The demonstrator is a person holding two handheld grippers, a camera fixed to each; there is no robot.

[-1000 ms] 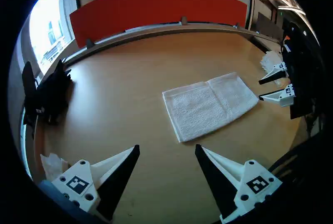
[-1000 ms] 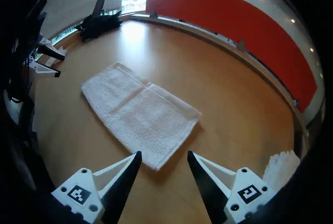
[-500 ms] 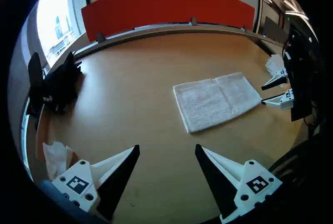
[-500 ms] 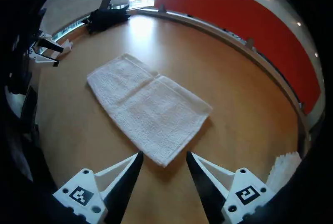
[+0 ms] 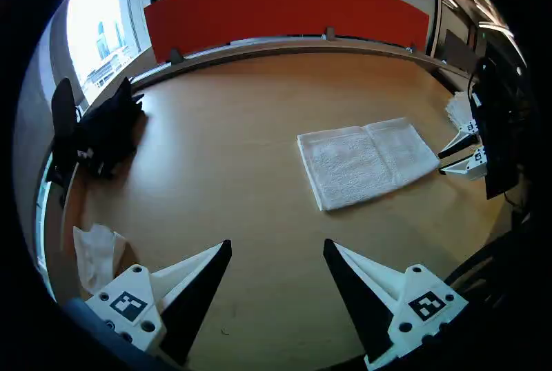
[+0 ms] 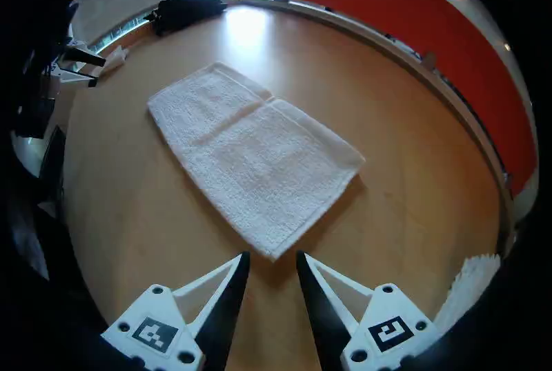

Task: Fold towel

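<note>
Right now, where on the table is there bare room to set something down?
Widest bare tabletop lies between the towel and the black bundle, running back to the red partition. The strip ahead of the left gripper is bare too. Crowded: the towel's near corner, where the right gripper hovers, and the stacked white cloths beside it.

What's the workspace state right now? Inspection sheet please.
Surface: wooden table, light brown, smooth.
Job's things: white towel, lying flat, fold edge across its middle, one corner toward the right gripper.
Clutter: black bundle near the table edge; crumpled white paper; white pile at the edge.
Grippers: left gripper open, over bare table; right gripper open, narrow gap, tips just short of the towel corner.
Cables: nothing seen.
Surroundings: red partition; window.
</note>
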